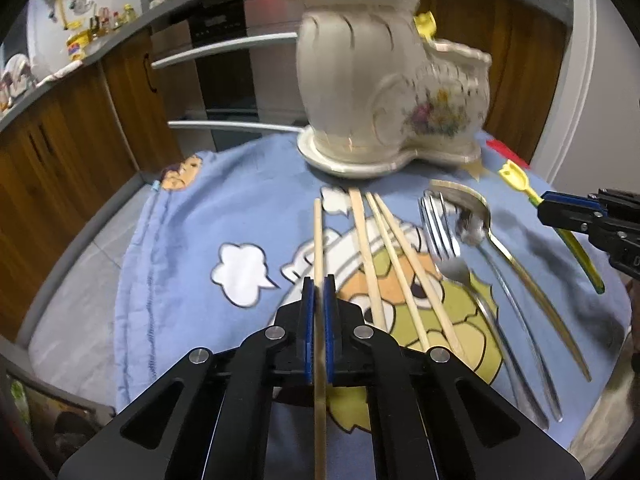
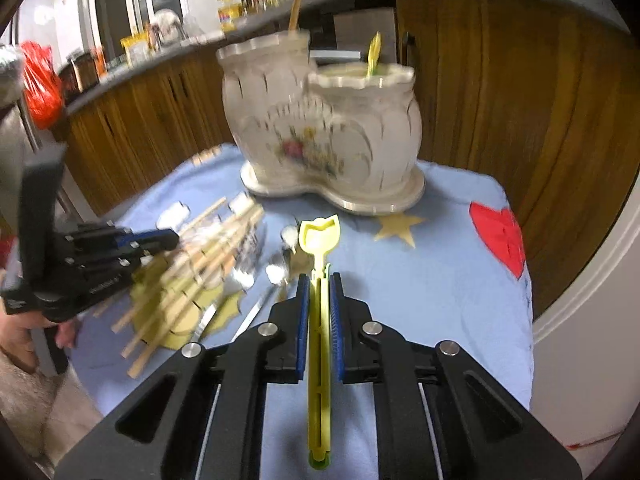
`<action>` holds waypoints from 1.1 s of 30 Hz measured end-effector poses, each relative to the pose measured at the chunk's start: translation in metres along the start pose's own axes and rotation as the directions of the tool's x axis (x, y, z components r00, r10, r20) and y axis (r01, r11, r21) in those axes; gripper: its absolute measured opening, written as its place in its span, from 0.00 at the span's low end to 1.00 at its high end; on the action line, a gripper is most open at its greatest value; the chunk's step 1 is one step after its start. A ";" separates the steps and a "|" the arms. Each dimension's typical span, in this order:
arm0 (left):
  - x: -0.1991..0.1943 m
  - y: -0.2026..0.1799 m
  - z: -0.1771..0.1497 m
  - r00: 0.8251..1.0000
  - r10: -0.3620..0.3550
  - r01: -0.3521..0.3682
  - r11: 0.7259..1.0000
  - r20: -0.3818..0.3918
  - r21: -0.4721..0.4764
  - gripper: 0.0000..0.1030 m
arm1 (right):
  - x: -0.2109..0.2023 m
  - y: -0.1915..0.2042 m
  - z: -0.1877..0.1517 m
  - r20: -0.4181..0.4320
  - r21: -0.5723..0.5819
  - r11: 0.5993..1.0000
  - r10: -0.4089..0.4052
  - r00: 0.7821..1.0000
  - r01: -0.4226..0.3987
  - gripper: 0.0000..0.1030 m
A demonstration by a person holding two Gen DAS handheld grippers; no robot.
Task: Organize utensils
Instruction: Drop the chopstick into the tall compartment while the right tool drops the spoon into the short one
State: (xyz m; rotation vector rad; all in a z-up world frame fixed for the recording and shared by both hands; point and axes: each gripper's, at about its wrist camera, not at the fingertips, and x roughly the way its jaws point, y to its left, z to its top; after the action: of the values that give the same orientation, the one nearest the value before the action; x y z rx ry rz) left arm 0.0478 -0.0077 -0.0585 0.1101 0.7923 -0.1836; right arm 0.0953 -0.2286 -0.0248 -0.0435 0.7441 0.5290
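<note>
From your left wrist camera, your left gripper (image 1: pixel 319 292) was clenched on 1 pale wooden chopstick (image 1: pixel 318 240), its blue pads pinching the shaft partway along so the stick ran straight out ahead, pointing toward the cream ceramic twin-pot utensil holder with a floral print (image 1: pixel 384 92). That holder stood on its saucer at the far edge of the blue cartoon-print cloth (image 1: pixel 180 248). 3 more wooden chopsticks (image 1: pixel 384 248) lay on the cloth just to the right of the held one, then a steel fork (image 1: pixel 440 232) and a gold-handled spoon (image 1: pixel 476 220) beside them, all still waiting to be sorted. A wooden stick already stood in the taller pot.

From your right wrist camera, your right gripper (image 2: pixel 319 292) was grasping a yellow-green plastic utensil with a tulip-shaped head (image 2: pixel 320 236), clamped along its slotted handle with the head leading. You held it lined up with the shorter pot of the holder (image 2: pixel 364 132), where a similar yellow piece already poked out, so I judge that pot was its destination. Your left gripper (image 2: pixel 168 236) showed at the left edge over the blurred chopsticks.
</note>
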 end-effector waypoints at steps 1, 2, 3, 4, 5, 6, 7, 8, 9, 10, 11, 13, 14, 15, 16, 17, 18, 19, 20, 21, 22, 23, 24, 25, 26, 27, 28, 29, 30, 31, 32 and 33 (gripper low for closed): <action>-0.007 0.003 0.002 0.999 -0.008 0.009 1.000 0.039 -0.017 0.05 | -0.005 -0.001 0.002 0.028 0.004 1.000 0.012 1.000 -0.012 0.10; -0.013 0.005 0.004 0.997 -0.020 0.022 0.999 0.080 -0.030 0.05 | -0.009 -0.002 0.004 0.057 0.009 1.000 0.021 0.998 -0.021 0.10; -0.022 0.008 0.006 0.990 -0.041 0.048 0.998 0.133 -0.046 0.05 | -0.011 -0.002 0.006 0.076 0.014 1.000 0.025 0.997 -0.026 0.10; -0.030 0.012 0.008 0.981 -0.058 0.071 0.995 0.185 -0.068 0.05 | -0.016 -0.004 0.008 0.107 0.024 0.999 0.032 0.994 -0.035 0.10; -0.036 0.015 0.009 0.974 -0.064 0.084 0.993 0.218 -0.084 0.05 | -0.021 -0.006 0.010 0.136 0.030 0.999 0.038 0.990 -0.043 0.10; -0.043 0.018 0.010 0.963 -0.075 0.103 0.990 0.258 -0.097 0.05 | -0.026 -0.007 0.013 0.168 0.034 0.998 0.041 0.985 -0.048 0.10; -0.051 0.020 0.011 0.949 -0.081 0.118 0.987 0.305 -0.105 0.05 | -0.030 -0.008 0.016 0.198 0.033 0.998 0.043 0.979 -0.050 0.10; -0.055 0.021 0.012 0.941 -0.076 0.117 0.987 0.329 -0.108 0.05 | -0.035 -0.008 0.019 0.225 0.031 0.998 0.042 0.973 -0.050 0.10; -0.061 0.021 0.014 0.929 -0.067 0.113 0.988 0.364 -0.106 0.05 | -0.040 -0.008 0.023 0.258 0.028 0.998 0.040 0.965 -0.049 0.10; -0.066 0.021 0.017 0.919 -0.061 0.110 0.988 0.390 -0.105 0.05 | -0.042 -0.009 0.027 0.281 0.029 0.998 0.038 0.959 -0.049 0.10; -0.068 0.022 0.022 0.913 -0.065 0.117 0.987 0.404 -0.108 0.05 | -0.046 -0.011 0.033 0.312 0.034 0.998 0.038 0.949 -0.052 0.10; -0.078 0.023 0.035 0.886 -0.090 0.157 0.981 0.455 -0.112 0.05 | -0.054 -0.016 0.046 0.369 0.046 0.997 0.047 0.928 -0.069 0.10; -0.082 0.022 0.041 0.877 -0.090 0.161 0.981 0.472 -0.111 0.05 | -0.058 -0.019 0.051 0.392 0.048 0.996 0.049 0.919 -0.074 0.10; -0.085 0.021 0.049 0.864 -0.100 0.174 0.979 0.494 -0.106 0.05 | -0.060 -0.020 0.058 0.418 0.046 0.996 0.054 0.907 -0.080 0.10; -0.089 0.020 0.055 0.851 -0.109 0.187 0.977 0.513 -0.103 0.05 | -0.060 -0.021 0.064 0.435 0.044 0.995 0.058 0.899 -0.086 0.10; -0.091 0.020 0.065 0.838 -0.115 0.198 0.975 0.533 -0.102 0.05 | -0.060 -0.023 0.071 0.453 0.040 0.995 0.067 0.889 -0.095 0.10; -0.091 0.019 0.075 0.830 -0.123 0.209 0.973 0.544 -0.098 0.05 | -0.057 -0.025 0.081 0.468 0.034 0.994 0.079 0.880 -0.107 0.10; -0.089 0.019 0.089 0.820 -0.130 0.219 0.971 0.558 -0.095 0.05 | -0.056 -0.027 0.088 0.473 0.032 0.993 0.085 0.877 -0.114 0.10; -0.085 0.019 0.099 0.816 -0.133 0.222 0.971 0.563 -0.092 0.05 | -0.053 -0.030 0.097 0.481 0.033 0.992 0.094 0.871 -0.125 0.10; -0.080 0.018 0.112 0.810 -0.138 0.229 0.969 0.570 -0.090 0.05 | -0.048 -0.034 0.106 0.490 0.036 0.989 0.108 0.865 -0.144 0.10; -0.076 0.019 0.123 0.798 -0.152 0.249 0.964 0.584 -0.090 0.05 | -0.045 -0.037 0.111 0.499 0.041 0.987 0.113 0.859 -0.154 0.10; -0.072 0.020 0.131 0.791 -0.161 0.264 0.960 0.591 -0.091 0.05 | -0.040 -0.042 0.118 0.511 0.052 0.984 0.118 0.851 -0.168 0.10; -0.066 0.020 0.142 0.785 -0.157 0.269 0.958 0.599 -0.101 0.05 | -0.035 -0.045 0.123 0.516 0.059 0.982 0.124 0.847 -0.180 0.10; -0.061 0.021 0.152 0.776 -0.165 0.285 0.953 0.609 -0.106 0.05 | -0.028 -0.051 0.129 0.521 0.077 0.977 0.131 0.844 -0.199 0.10; -0.057 0.021 0.158 0.772 -0.165 0.291 0.950 0.614 -0.109 0.05 | -0.021 -0.057 0.134 0.523 0.097 0.972 0.134 0.842 -0.215 0.10; -0.053 0.021 0.166 0.767 -0.160 0.291 0.950 0.621 -0.115 0.05 | -0.016 -0.061 0.137 0.523 0.111 0.968 0.136 0.841 -0.225 0.10; -0.047 0.021 0.175 0.762 -0.156 0.290 0.950 0.629 -0.115 0.05 | -0.009 -0.067 0.141 0.526 0.131 0.963 0.134 0.840 -0.235 0.10; -0.042 0.020 0.178 0.759 -0.151 0.285 0.951 0.633 -0.116 0.05 | -0.003 -0.073 0.144 0.529 0.147 0.958 0.133 0.838 -0.245 0.10; -0.038 0.020 0.183 0.757 -0.146 0.282 0.952 0.637 -0.118 0.05 | 0.002 -0.077 0.147 0.534 0.159 0.954 0.132 0.835 -0.253 0.10; -0.032 0.020 0.190 0.754 -0.140 0.279 0.953 0.642 -0.120 0.05 | 0.005 -0.078 0.148 0.537 0.162 0.953 0.133 0.833 -0.257 0.10; -0.029 0.020 0.193 0.752 -0.129 0.268 0.956 0.646 -0.121 0.05 | 0.011 -0.080 0.151 0.538 0.163 0.952 0.133 0.832 -0.258 0.10; -0.026 0.019 0.195 0.749 -0.122 0.261 0.958 0.651 -0.121 0.05 | 0.016 -0.079 0.154 0.535 0.163 0.955 0.126 0.836 -0.248 0.10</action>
State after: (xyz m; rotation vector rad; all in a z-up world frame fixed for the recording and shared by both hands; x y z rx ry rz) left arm 0.1699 -0.0180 0.0973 -0.2303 0.1246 -0.3146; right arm 0.2403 -0.2561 0.0670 0.3808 0.2686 0.6071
